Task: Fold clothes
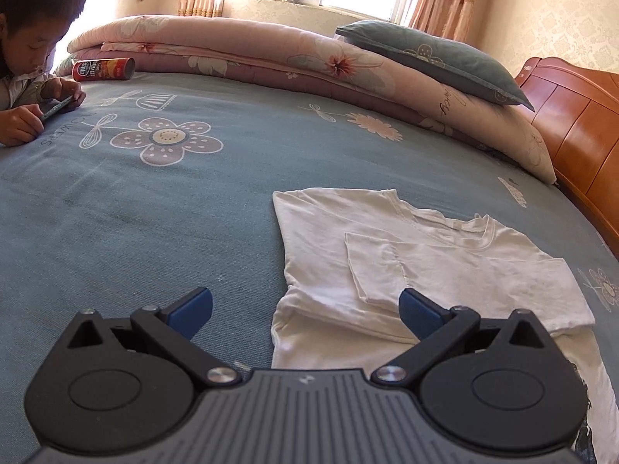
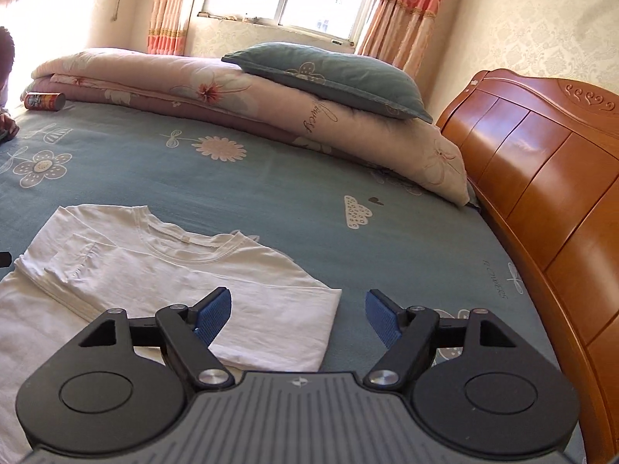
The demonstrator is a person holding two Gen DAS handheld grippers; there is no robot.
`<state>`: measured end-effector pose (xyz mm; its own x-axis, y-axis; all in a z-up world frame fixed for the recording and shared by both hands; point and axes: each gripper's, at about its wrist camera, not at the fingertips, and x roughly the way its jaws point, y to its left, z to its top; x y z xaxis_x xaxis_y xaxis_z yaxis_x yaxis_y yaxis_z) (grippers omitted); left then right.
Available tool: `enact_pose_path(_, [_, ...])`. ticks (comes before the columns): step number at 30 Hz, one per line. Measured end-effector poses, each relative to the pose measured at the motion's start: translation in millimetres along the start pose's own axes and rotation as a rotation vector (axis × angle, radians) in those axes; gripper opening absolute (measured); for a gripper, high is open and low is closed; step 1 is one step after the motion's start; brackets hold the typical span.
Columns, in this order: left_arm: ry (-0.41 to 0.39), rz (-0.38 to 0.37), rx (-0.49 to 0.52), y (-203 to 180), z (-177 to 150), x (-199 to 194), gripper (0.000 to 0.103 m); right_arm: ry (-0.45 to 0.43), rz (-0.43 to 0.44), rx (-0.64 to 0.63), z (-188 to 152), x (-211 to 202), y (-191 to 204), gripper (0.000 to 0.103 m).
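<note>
A white T-shirt [image 1: 429, 266] lies flat on the blue flowered bed sheet [image 1: 154, 212], collar toward the headboard. Its left sleeve is folded inward over the chest. In the right wrist view the same T-shirt [image 2: 162, 270] spreads at lower left, its right sleeve stretched out flat. My left gripper [image 1: 305, 311] hovers open above the shirt's left edge, empty. My right gripper [image 2: 298, 315] is open too, over the right sleeve's end, holding nothing.
A folded pink floral quilt [image 1: 251, 54] with a blue-grey pillow [image 1: 433, 58] on it lies along the far side. A wooden headboard [image 2: 541, 178] stands at the right. A red snack can [image 1: 102, 69] lies far left, beside a person [image 1: 35, 58] leaning on the bed with a phone.
</note>
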<state>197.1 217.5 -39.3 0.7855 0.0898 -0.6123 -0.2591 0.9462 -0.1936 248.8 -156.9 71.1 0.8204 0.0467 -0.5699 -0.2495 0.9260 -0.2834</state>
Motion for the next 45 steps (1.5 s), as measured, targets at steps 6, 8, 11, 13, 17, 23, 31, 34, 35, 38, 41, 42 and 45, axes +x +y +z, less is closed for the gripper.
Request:
enact_pose_path(6, [-0.009, 0.028, 0.056, -19.6, -9.8, 10.9, 0.102, 0.094, -0.06, 0.01, -72.4, 60.3, -2.3, 0.08])
enact_pose_path(8, [-0.017, 0.049, 0.077, -24.4, -12.7, 14.1, 0.102, 0.098, -0.085, 0.036, -92.4, 79.7, -0.2, 0.08])
enact_pose_path(11, [-0.038, 0.08, 0.117, -31.6, -16.3, 17.8, 0.102, 0.105, -0.05, 0.122, -112.5, 104.9, -0.8, 0.08])
enact_pose_path(13, [-0.06, 0.093, 0.134, -36.0, -18.2, 18.2, 0.102, 0.096, -0.045, 0.133, -117.5, 117.3, -1.4, 0.08])
enact_pose_path(17, [-0.095, 0.115, 0.17, -44.5, -22.3, 17.0, 0.102, 0.048, -0.037, 0.143, -115.6, 126.1, -7.8, 0.08])
enact_pose_path(23, [-0.159, 0.055, 0.212, -67.2, -23.2, 8.2, 0.102, 0.016, -0.026, 0.128, -116.2, 132.6, -17.3, 0.081])
enact_pose_path(31, [-0.082, -0.302, 0.198, -129.8, -13.5, 50.3, 0.102, -0.061, -0.049, 0.012, -118.7, 134.2, -11.9, 0.082])
enact_pose_path(34, [0.037, -0.297, 0.173, -136.9, -14.0, 83.5, 0.102, -0.101, -0.11, -0.103, -115.9, 133.0, 3.8, 0.082])
enact_pose_path(35, [0.088, -0.254, 0.158, -136.5, -16.0, 93.6, 0.102, -0.133, -0.144, -0.147, -115.3, 130.5, 8.8, 0.082])
enact_pose_path(38, [0.12, -0.184, 0.219, -141.0, -23.9, 100.7, 0.101, -0.153, -0.13, -0.154, -115.7, 123.0, 5.5, 0.088])
enact_pose_path(41, [0.14, -0.108, 0.294, -150.6, -26.9, 99.7, 0.101, -0.168, -0.108, -0.151, -116.2, 115.6, 1.1, 0.088])
enact_pose_path(42, [0.144, -0.098, 0.31, -150.6, -26.8, 99.6, 0.102, -0.173, -0.101, -0.151, -116.4, 113.1, -0.4, 0.088])
enact_pose_path(45, [0.156, -0.101, 0.307, -147.7, -23.2, 97.3, 0.101, -0.188, -0.079, -0.148, -116.9, 105.6, -4.9, 0.088])
